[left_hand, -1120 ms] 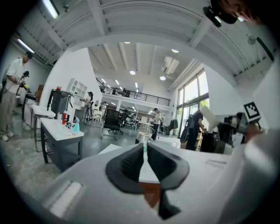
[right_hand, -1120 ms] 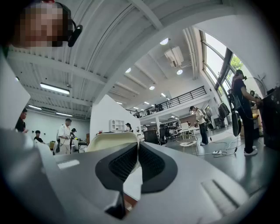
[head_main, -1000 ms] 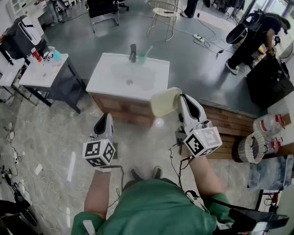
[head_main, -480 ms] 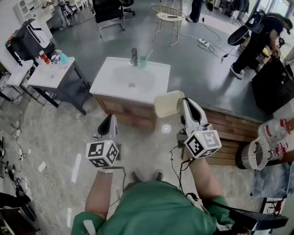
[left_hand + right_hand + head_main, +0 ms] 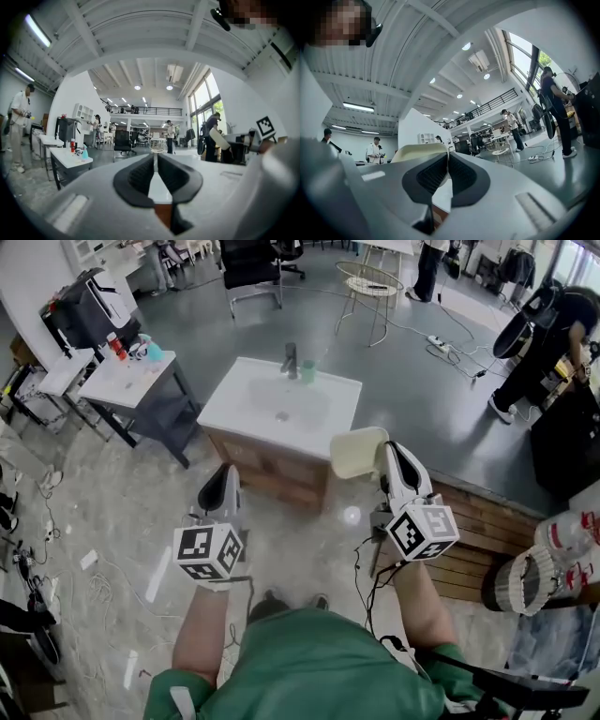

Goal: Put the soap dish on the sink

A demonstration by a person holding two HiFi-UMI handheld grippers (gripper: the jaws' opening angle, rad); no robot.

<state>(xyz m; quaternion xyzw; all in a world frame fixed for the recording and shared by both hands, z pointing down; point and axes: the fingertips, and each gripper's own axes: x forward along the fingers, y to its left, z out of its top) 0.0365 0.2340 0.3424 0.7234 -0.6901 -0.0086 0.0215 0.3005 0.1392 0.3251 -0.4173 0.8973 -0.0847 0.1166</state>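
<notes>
My right claw (image 5: 388, 452) pinches the cream, rounded plastic soap dish (image 5: 356, 452) by its edge, held in the air near the white rectangular sink (image 5: 232, 414). My left claw (image 5: 225, 480) is pressed together, empty.

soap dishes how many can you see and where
1. The cream soap dish is gripped in the right tool, held in the air short of the sink, not on it. The left tool is shut and empty. Others may be hidden.
</notes>
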